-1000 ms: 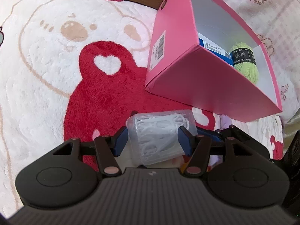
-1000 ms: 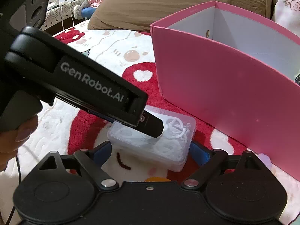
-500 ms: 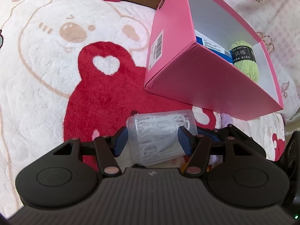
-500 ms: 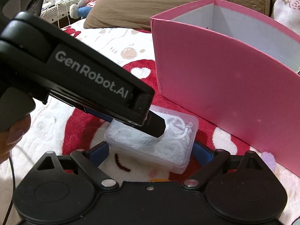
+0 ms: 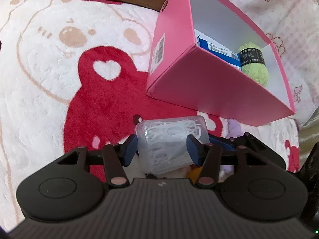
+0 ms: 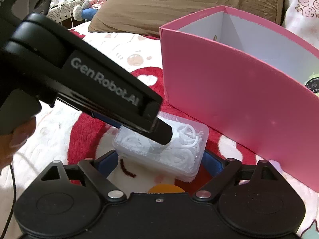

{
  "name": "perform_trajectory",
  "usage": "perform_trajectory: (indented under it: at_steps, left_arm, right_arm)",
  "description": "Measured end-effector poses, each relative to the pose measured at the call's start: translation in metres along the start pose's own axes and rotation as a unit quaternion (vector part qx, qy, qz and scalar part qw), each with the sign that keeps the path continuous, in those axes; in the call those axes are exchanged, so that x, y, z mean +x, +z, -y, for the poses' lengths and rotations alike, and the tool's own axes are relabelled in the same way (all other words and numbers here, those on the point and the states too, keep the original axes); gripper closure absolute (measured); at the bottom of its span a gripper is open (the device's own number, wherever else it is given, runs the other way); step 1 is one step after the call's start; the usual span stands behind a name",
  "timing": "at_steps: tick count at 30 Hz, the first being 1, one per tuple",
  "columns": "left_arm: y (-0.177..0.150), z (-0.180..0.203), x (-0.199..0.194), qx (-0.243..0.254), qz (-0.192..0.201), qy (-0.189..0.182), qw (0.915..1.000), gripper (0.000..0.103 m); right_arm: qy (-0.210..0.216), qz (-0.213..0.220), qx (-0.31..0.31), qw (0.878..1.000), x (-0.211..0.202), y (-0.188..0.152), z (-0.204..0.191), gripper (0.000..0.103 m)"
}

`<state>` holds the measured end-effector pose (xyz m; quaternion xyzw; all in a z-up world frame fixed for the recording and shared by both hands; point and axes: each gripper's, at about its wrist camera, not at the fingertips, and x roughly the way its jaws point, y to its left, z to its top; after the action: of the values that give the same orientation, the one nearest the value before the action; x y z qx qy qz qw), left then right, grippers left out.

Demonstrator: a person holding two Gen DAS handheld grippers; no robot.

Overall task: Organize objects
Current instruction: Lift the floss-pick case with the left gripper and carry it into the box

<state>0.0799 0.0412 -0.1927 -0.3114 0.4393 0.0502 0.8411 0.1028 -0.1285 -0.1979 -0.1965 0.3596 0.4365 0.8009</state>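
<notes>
A clear plastic box of white floss picks [image 5: 169,145] lies on the bear-print blanket, just in front of the pink cardboard box [image 5: 209,83]. My left gripper [image 5: 162,147] has its blue pads pressed on the two long sides of the floss box, and its jaws are closing. In the right wrist view one of its fingers [image 6: 159,131] crosses over the floss box [image 6: 179,153]. My right gripper [image 6: 159,161] straddles the same box end to end; its jaws are closing and its pads stand just off the ends.
The pink box [image 6: 229,91] holds a green yarn ball [image 5: 255,69] and a blue carton [image 5: 217,51]. A brown pillow [image 6: 179,4] lies behind it and pink floral bedding [image 5: 289,20] to the right. A person's hand [image 6: 18,135] grips the left handle.
The right gripper has edged forward, so the floss box sits deeper between its fingers. The left gripper stays on the box in the same spot.
</notes>
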Motion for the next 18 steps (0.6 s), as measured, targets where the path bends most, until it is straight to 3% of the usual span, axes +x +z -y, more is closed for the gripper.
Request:
perform_trajectory:
  at_steps: [14, 18]
  left_arm:
    - [-0.007, 0.022, -0.025, 0.025, 0.012, -0.021, 0.9994, 0.051]
    - [-0.01, 0.031, -0.033, 0.04, 0.018, -0.023, 0.9988, 0.051]
  right_arm:
    - [-0.007, 0.027, -0.023, 0.999, -0.049, -0.009, -0.002, 0.013]
    - [-0.01, 0.03, -0.023, 0.999, -0.049, 0.013, 0.003, 0.017]
